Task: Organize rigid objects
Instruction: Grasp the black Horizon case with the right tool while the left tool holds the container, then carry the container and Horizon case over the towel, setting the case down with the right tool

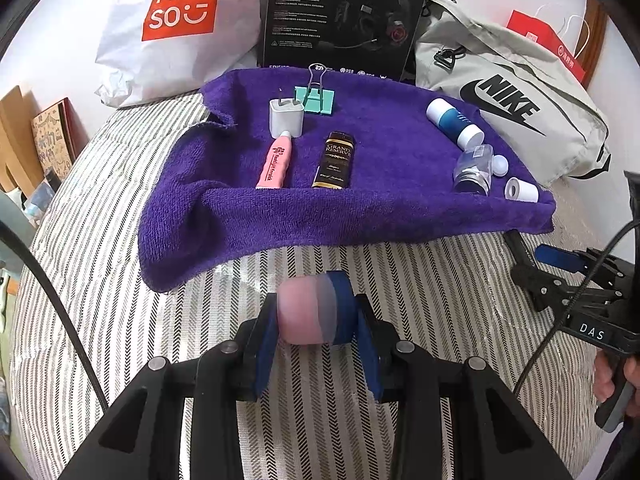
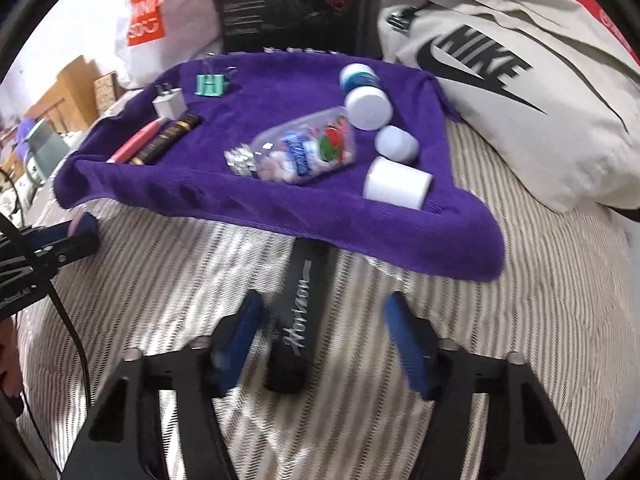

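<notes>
Left gripper: jaws narrow, blue pads clamped on a small pink-and-blue cylindrical container, held above the striped bedding, just short of the towel's near edge. Motion blur hides its finer detail.

Right gripper: jaws wide, nothing held. A long black matte case with silver "Horizon" script lies between the fingers on the bedding, its far end tucked under the towel edge. Contact with the pads: cannot tell, frame is blurred.

Surface: soft bed cover with grey-white herringbone stripes. On it, a rumpled purple terry towel carries:
- white plastic plug adapter
- teal metal binder clip
- pink tube
- dark rectangular bottle with gold label
- blue-and-white cylindrical bottle, lying down
- clear plastic bottle, lying down
- round white cap
- short white cylinder

Behind the towel, against a white wall: white MINISO plastic bag, black cardboard headset box, grey fabric Nike bag, red paper bag.
</notes>
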Demonstrator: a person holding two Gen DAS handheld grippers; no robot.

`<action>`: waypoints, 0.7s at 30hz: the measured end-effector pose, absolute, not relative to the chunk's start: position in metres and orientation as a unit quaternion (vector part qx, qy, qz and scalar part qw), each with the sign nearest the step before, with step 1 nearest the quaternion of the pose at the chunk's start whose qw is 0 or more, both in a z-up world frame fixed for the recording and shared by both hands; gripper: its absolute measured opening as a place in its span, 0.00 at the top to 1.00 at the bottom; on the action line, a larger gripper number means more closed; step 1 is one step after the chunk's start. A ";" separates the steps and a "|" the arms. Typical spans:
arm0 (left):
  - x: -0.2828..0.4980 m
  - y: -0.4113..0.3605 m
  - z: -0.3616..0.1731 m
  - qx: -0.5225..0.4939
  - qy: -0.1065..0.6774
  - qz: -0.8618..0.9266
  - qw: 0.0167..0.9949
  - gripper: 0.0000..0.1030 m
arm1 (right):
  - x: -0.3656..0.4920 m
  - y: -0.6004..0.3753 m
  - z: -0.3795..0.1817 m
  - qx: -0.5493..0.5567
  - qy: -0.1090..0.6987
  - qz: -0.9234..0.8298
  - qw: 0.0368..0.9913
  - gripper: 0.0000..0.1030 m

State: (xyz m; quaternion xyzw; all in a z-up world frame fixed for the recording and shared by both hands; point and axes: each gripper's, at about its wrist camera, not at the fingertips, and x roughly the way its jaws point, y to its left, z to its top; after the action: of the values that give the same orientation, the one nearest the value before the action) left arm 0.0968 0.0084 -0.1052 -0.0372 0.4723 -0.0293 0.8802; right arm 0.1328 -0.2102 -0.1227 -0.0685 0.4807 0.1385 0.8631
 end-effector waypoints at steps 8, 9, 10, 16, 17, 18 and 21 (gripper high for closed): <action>0.096 0.009 -0.106 -0.039 0.471 -0.029 0.881 0.66 | 0.124 -0.202 -0.118 -0.094 0.488 0.172 0.851 0.77; 0.096 0.009 -0.106 -0.037 0.471 -0.029 0.881 0.66 | 0.125 -0.201 -0.119 -0.097 0.487 0.171 0.851 0.77; 0.096 0.009 -0.106 -0.035 0.470 -0.029 0.881 0.66 | 0.125 -0.201 -0.119 -0.098 0.486 0.170 0.852 0.76; 0.096 0.003 -0.108 -0.009 0.470 -0.029 0.882 0.66 | 0.124 -0.201 -0.120 -0.104 0.478 0.175 0.855 0.77; 0.096 0.003 -0.108 -0.009 0.472 -0.030 0.881 0.66 | 0.124 -0.201 -0.120 -0.102 0.480 0.177 0.853 0.77; 0.095 0.004 -0.108 -0.012 0.473 -0.034 0.880 0.66 | 0.125 -0.202 -0.119 -0.100 0.485 0.182 0.850 0.78; 0.091 0.010 -0.103 -0.030 0.470 -0.044 0.881 0.66 | 0.122 -0.206 -0.115 -0.089 0.496 0.198 0.841 0.78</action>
State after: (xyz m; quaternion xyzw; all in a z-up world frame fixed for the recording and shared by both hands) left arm 0.0908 0.0097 -0.1029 -0.0297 0.4700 -0.0445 0.8810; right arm 0.1221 -0.2063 -0.1155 -0.0889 0.4956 0.1979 0.8410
